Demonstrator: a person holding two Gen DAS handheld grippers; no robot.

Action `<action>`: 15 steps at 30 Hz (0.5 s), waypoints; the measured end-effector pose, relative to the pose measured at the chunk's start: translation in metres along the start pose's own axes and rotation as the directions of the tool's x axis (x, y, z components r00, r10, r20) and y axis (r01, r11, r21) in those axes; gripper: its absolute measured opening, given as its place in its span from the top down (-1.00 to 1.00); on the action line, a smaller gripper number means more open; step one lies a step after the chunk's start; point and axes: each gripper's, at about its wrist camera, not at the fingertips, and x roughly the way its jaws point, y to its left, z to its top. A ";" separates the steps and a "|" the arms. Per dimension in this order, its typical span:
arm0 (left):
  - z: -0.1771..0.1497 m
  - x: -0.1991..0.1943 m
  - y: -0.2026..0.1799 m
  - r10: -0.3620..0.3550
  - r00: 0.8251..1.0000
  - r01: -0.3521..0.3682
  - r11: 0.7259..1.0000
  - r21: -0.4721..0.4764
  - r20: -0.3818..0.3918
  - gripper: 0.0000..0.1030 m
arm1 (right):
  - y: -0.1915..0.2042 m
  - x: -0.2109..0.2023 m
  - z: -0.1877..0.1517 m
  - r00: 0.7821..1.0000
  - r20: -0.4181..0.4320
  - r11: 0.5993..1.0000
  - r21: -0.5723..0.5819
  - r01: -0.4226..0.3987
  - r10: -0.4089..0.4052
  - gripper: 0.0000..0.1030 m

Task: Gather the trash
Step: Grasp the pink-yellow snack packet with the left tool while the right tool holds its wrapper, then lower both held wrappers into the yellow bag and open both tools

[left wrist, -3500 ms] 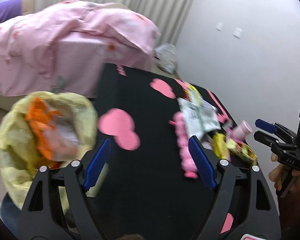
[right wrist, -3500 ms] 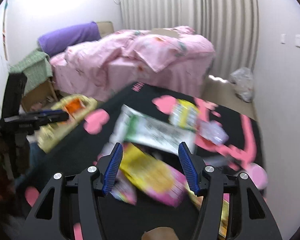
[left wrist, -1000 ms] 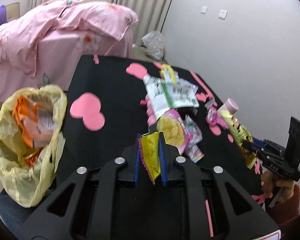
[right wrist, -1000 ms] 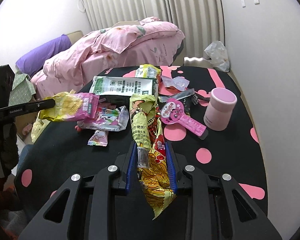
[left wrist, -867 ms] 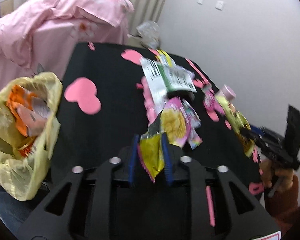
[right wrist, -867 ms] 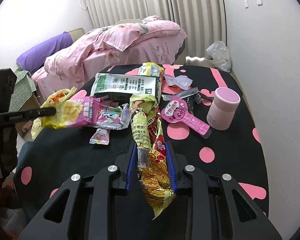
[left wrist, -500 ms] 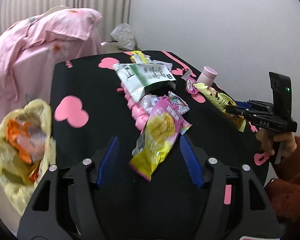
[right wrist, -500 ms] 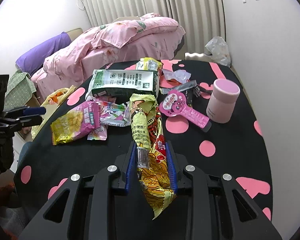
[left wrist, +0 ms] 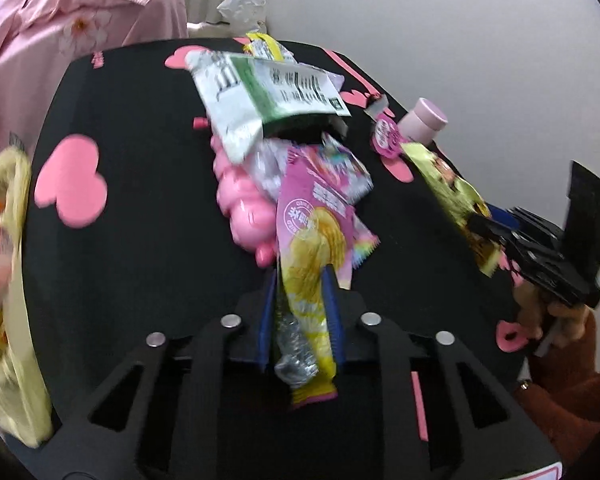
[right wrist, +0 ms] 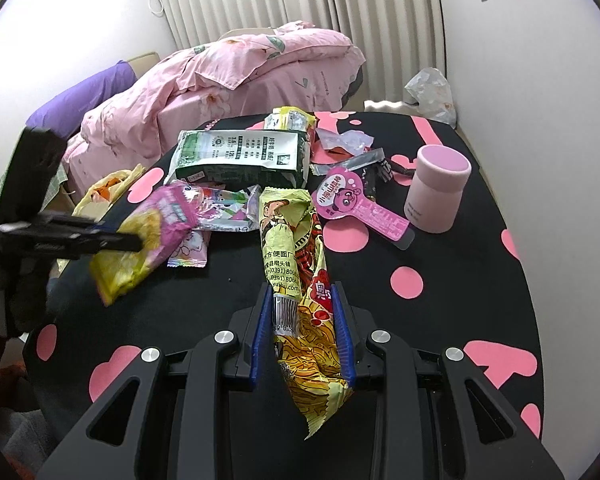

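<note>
My left gripper [left wrist: 302,276] has its jaws closing on a pink and yellow snack bag [left wrist: 312,240]; the blue pads press on its yellow end. In the right wrist view that snack bag [right wrist: 148,240] hangs from the left gripper [right wrist: 136,242] just above the black table [right wrist: 440,320]. My right gripper [right wrist: 300,292] is shut on a yellow noodle packet [right wrist: 296,248], seen from the left as the right gripper [left wrist: 476,224] gripping the packet [left wrist: 448,184]. A yellow trash bag [left wrist: 4,216] with orange wrappers hangs open at the table's left edge.
On the table lie a green and white bag [right wrist: 240,156], a pink cup [right wrist: 436,196], a pink paddle-shaped wrapper [right wrist: 364,208], small colourful wrappers [right wrist: 224,212] and a pink toy [left wrist: 240,200]. A bed with pink bedding [right wrist: 240,76] stands behind.
My left gripper opened and dropped the snack bag onto the table, then came down and closed on its yellow end again. The right gripper kept still with the noodle packet.
</note>
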 end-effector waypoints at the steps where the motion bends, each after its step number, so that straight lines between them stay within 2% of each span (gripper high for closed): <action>1: -0.006 -0.004 -0.001 0.006 1.000 -0.006 1.000 -0.002 0.004 0.66 | 0.001 0.000 0.000 1.000 0.001 1.000 -0.001 -0.001 0.001 0.45; 7: -0.030 -0.042 0.000 0.065 0.992 -0.059 0.996 -0.063 0.110 0.78 | 0.016 -0.004 0.009 1.000 0.024 0.999 -0.037 -0.019 0.020 0.45; 11: -0.030 -0.076 0.011 0.147 0.965 -0.124 0.985 -0.116 0.219 0.79 | 0.036 -0.014 0.024 0.997 0.068 0.997 -0.075 -0.032 0.037 0.45; 15: -0.033 -0.102 0.025 0.183 0.940 -0.140 0.976 -0.164 0.289 0.79 | 0.059 -0.024 0.040 0.992 0.108 0.992 -0.121 -0.046 0.059 0.45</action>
